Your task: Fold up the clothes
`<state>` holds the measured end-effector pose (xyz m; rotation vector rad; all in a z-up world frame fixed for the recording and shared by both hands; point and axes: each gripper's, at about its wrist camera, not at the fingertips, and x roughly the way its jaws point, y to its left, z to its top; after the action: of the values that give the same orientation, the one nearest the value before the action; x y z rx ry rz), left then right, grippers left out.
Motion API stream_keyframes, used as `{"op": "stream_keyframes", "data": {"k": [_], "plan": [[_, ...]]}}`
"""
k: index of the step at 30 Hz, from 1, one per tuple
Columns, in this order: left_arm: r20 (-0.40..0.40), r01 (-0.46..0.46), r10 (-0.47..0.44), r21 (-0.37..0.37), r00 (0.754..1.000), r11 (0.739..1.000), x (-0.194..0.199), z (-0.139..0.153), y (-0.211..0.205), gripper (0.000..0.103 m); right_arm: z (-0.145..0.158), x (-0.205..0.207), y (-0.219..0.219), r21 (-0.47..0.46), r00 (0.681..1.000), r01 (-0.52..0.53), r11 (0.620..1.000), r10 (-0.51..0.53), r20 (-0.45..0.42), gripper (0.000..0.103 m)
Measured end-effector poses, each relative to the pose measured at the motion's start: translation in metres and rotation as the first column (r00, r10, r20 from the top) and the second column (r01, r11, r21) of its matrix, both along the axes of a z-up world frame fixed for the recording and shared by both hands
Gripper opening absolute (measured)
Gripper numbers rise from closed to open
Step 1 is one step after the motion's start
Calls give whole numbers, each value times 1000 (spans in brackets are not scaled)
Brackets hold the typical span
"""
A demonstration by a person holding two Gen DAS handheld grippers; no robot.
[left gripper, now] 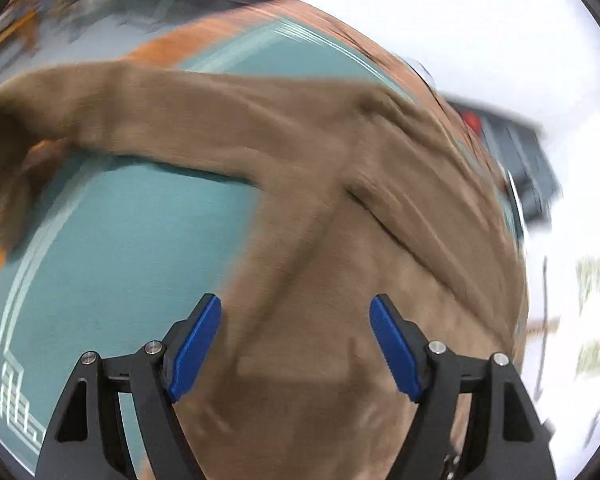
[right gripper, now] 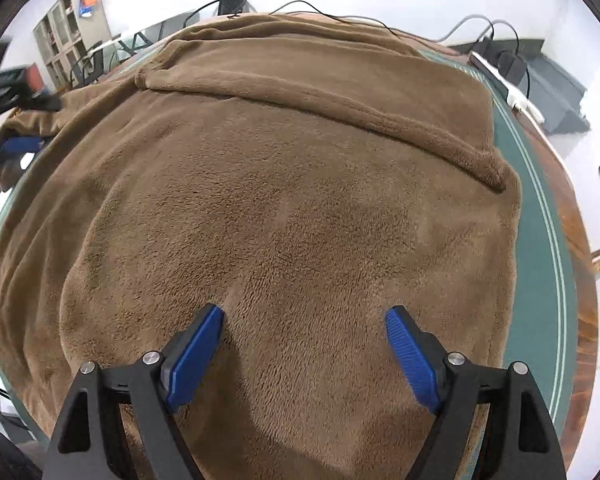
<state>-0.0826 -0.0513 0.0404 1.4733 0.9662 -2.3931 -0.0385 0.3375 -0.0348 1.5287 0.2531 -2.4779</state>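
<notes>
Brown fleece garment (right gripper: 292,200) lies spread over a round desk (right gripper: 540,240) with a teal top, pale double lines near its edge and an orange-brown wooden rim. One sleeve (left gripper: 160,120) stretches across the teal surface in the blurred left view. Left tool (left gripper: 296,308) hangs above the fabric with its blue pads apart, nothing between them. Right tool (right gripper: 304,316) also stands apart over the fleece, gripping nothing. Beyond the desk are white walls, a grey shelf unit (right gripper: 72,28), black cables (right gripper: 300,6) and a white power strip (right gripper: 508,88) with dark plugs
</notes>
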Motion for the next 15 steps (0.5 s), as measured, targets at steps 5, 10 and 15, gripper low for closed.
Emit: {"op": "stream_keyframes", "data": {"k": [5, 10, 15], "plan": [[-41, -306, 321, 212, 946, 928, 33, -4, -92, 80, -2, -2, 3, -13, 1000, 3, 1000, -3, 7, 87], [-39, -461, 498, 324, 866, 826, 51, -17, -152, 80, -1, -1, -1, -7, 1000, 11, 1000, -11, 2, 88], [-26, -512, 569, 406, 822, 757, 54, -30, -185, 81, 0, -3, -3, -1, 1000, 25, 1000, -25, 3, 88]]}}
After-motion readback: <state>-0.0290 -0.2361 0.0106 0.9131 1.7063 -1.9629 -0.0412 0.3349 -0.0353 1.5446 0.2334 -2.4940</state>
